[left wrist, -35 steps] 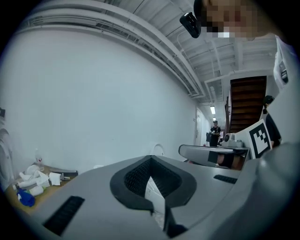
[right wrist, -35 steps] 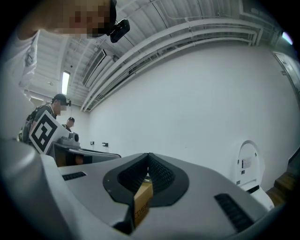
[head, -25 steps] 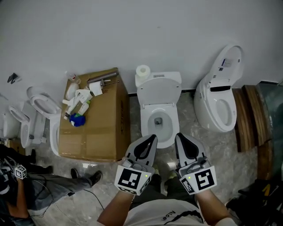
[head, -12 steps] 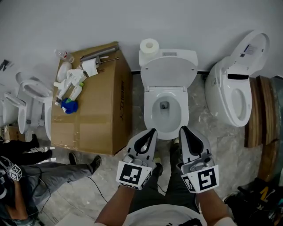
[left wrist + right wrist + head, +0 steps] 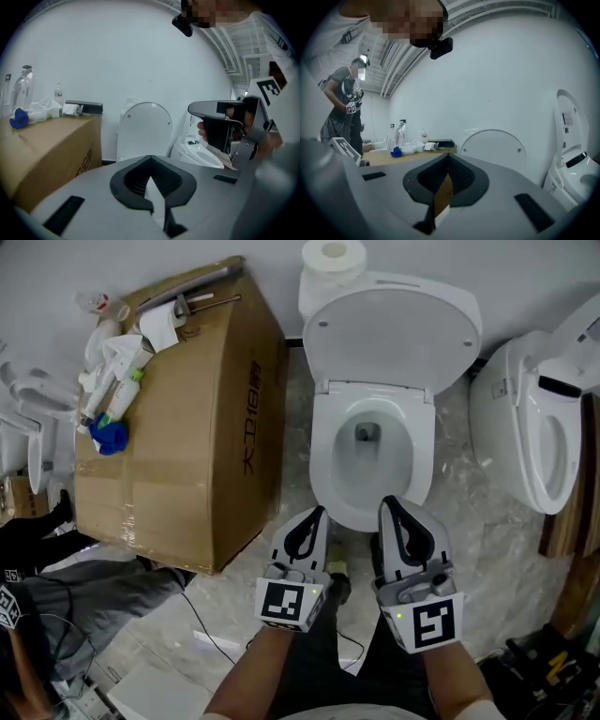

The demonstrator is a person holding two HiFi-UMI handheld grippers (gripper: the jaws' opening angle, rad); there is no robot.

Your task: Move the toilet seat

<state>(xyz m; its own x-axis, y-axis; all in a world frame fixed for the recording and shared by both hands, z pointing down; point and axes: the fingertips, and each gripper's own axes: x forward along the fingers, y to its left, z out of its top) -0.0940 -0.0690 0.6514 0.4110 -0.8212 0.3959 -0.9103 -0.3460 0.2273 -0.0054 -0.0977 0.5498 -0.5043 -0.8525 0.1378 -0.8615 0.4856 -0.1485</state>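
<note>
A white toilet stands in the middle of the head view, its lid and seat (image 5: 389,334) raised against the tank and the bowl (image 5: 370,460) uncovered. My left gripper (image 5: 315,513) is shut and empty, its tip just short of the bowl's front rim. Beside it, my right gripper (image 5: 388,503) is also shut and empty, its tip over the front rim. The left gripper view looks past the closed left gripper (image 5: 151,157) to the upright lid (image 5: 144,132). Over the right gripper (image 5: 447,156), the right gripper view shows the lid (image 5: 497,145) from low down.
A big cardboard box (image 5: 178,409) with bottles and a blue object on top stands left of the toilet. A paper roll (image 5: 333,257) sits on the tank. A second toilet (image 5: 539,427) stands at the right; more white fixtures (image 5: 28,418) and a person (image 5: 56,615) are at the left.
Both grippers have dropped lower and come up to the front of the bowl. The head camera has come closer, so the toilet and box now look much larger.
</note>
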